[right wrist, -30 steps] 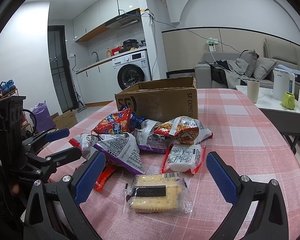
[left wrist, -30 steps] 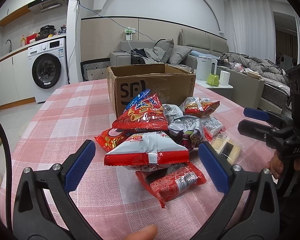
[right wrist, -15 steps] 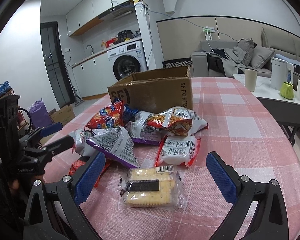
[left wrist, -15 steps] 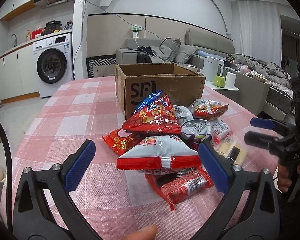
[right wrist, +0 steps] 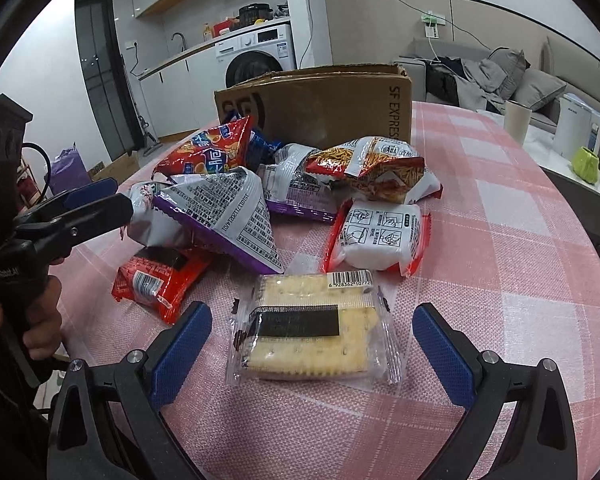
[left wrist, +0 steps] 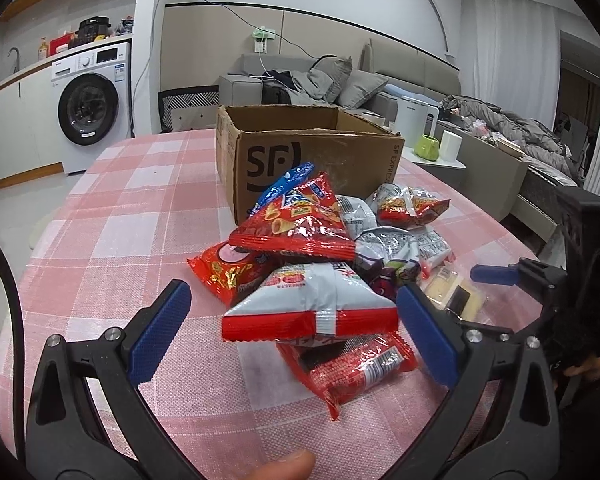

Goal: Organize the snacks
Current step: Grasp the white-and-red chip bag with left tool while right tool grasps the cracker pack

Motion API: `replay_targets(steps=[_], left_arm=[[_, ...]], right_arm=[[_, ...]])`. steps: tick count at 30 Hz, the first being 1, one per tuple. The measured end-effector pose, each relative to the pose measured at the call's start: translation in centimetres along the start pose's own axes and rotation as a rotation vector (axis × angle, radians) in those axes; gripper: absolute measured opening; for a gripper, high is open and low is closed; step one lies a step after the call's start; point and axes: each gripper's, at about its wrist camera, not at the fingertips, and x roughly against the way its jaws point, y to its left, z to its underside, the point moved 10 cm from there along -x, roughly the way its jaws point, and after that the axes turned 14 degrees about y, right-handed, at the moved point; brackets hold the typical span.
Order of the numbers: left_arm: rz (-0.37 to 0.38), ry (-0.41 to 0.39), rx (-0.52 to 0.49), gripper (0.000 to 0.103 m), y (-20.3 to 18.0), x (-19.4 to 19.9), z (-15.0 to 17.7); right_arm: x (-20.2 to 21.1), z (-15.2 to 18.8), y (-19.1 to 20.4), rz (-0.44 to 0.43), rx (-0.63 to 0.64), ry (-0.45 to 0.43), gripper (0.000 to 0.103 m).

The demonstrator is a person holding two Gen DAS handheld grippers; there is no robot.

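Fingers of the left gripper (left wrist: 294, 334) stand spread, empty, flanking a white-red snack bag (left wrist: 312, 304) on pink checked tablecloth (left wrist: 140, 208); cardboard box (left wrist: 300, 152) behind, washing machine (left wrist: 92, 104) beyond. Right gripper (right wrist: 312, 350) likewise spread, framing a cracker packet (right wrist: 310, 328); sofa (right wrist: 500, 76) behind.

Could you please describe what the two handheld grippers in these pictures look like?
Both match: the left gripper and right gripper have black plastic V-shaped frames with triangular cut-outs and silver screws, each finger tipped with a ribbed blue pad. From the right wrist view, the left gripper's black handle carries small white lettering, and a black cable loops behind it.
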Motion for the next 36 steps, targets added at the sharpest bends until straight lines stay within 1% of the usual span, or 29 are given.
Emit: replay_targets(steps=[2, 4, 7, 9, 11, 13, 18, 21, 22, 23, 25, 31, 36], left_arm=[[0.006, 0.012, -0.019, 0.103, -0.6, -0.2, 0.1], [-0.003, 0.02, -0.033, 0.103, -1.0, -0.6, 0.1], [-0.024, 0.056, -0.032, 0.103, -1.0, -1.5, 0.0], [-0.02, 0.086, -0.019, 0.1, -0.9, -2.2, 0.0], [0.007, 0.106, -0.002, 0.091, -0.8, -2.7, 0.1], [0.032, 0.117, 0.003, 0.085, -0.9, -3.0, 0.1], [0.036, 0.091, -0.001, 0.08, -1.0, -2.8, -0.1], [0.034, 0.078, -0.01, 0.069, -1.0, -2.5, -0.1], [0.037, 0.077, -0.014, 0.06, -1.0, -2.4, 0.0], [0.045, 0.081, -0.018, 0.055, -1.1, -2.3, 0.0], [0.061, 0.082, -0.015, 0.05, -1.2, -2.3, 0.2], [0.067, 0.085, -0.024, 0.049, -1.3, -2.2, 0.3], [0.062, 0.106, -0.032, 0.054, -1.4, -2.6, 0.4]], right_arm=[[-0.3, 0.0, -0.1, -0.002, -0.002, 0.003, 0.103], [-0.6, 0.1, 0.0, 0.002, -0.002, 0.014, 0.102], [-0.7, 0.2, 0.1, 0.011, 0.008, 0.026, 0.096], [-0.8, 0.2, 0.1, 0.023, 0.02, 0.027, 0.092], [-0.8, 0.1, 0.2, 0.022, 0.022, 0.026, 0.089], [-0.8, 0.2, 0.2, 0.024, 0.027, 0.024, 0.088], [-0.9, 0.3, 0.4, 0.035, 0.041, 0.025, 0.088], [-0.8, 0.4, 0.3, 0.03, 0.039, 0.025, 0.088], [-0.8, 0.4, 0.2, 0.031, 0.04, 0.025, 0.088], [-0.8, 0.4, 0.3, 0.034, 0.044, 0.025, 0.088], [-0.8, 0.5, 0.3, 0.039, 0.048, 0.026, 0.088], [-0.9, 0.5, 0.3, 0.042, 0.053, 0.026, 0.088], [-1.0, 0.6, 0.6, 0.047, 0.064, 0.026, 0.088]])
